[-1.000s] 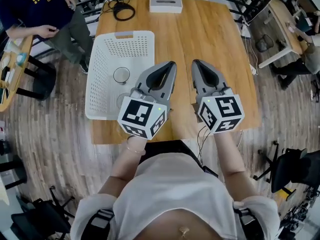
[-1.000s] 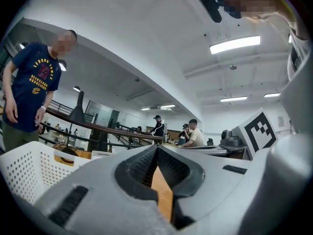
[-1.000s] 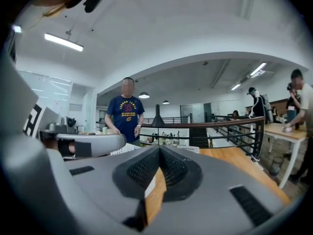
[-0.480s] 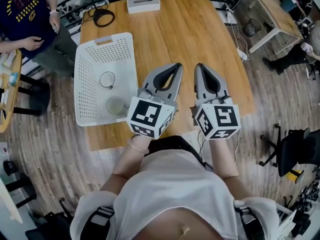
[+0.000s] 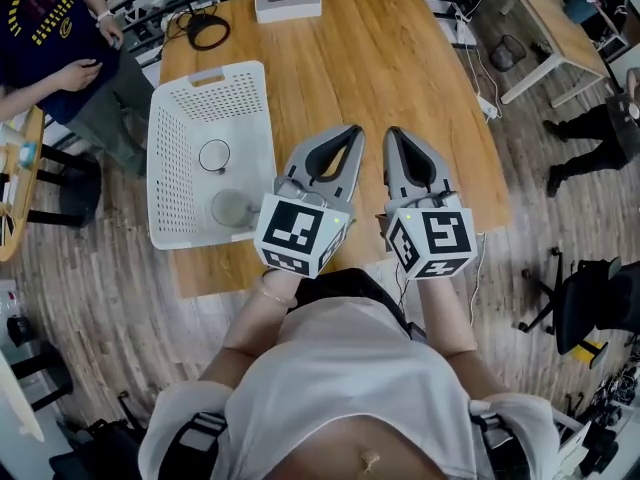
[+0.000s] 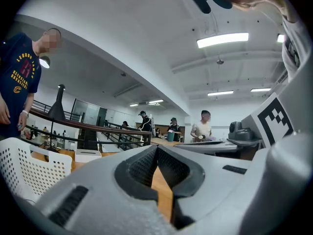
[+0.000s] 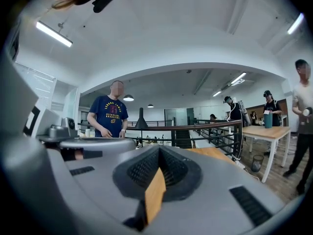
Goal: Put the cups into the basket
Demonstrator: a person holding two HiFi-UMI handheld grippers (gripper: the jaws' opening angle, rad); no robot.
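Observation:
A white perforated basket stands on the left of the wooden table. Two clear cups sit upright in it, one in the middle and one nearer me. My left gripper is shut and empty, held over the table just right of the basket. Beside it, my right gripper is likewise shut and holds nothing. In the left gripper view the jaws meet at their tips, and the basket shows at the lower left. The right gripper view shows its jaws closed.
A white box and a coiled black cable lie at the table's far edge. A person in a dark shirt stands beyond the far left corner. Another table and a black chair are to the right.
Both grippers have shifted a little to the right, away from the basket's near corner, and stayed shut. The nearer cup in the basket is now uncovered. Little moved in the last half second.

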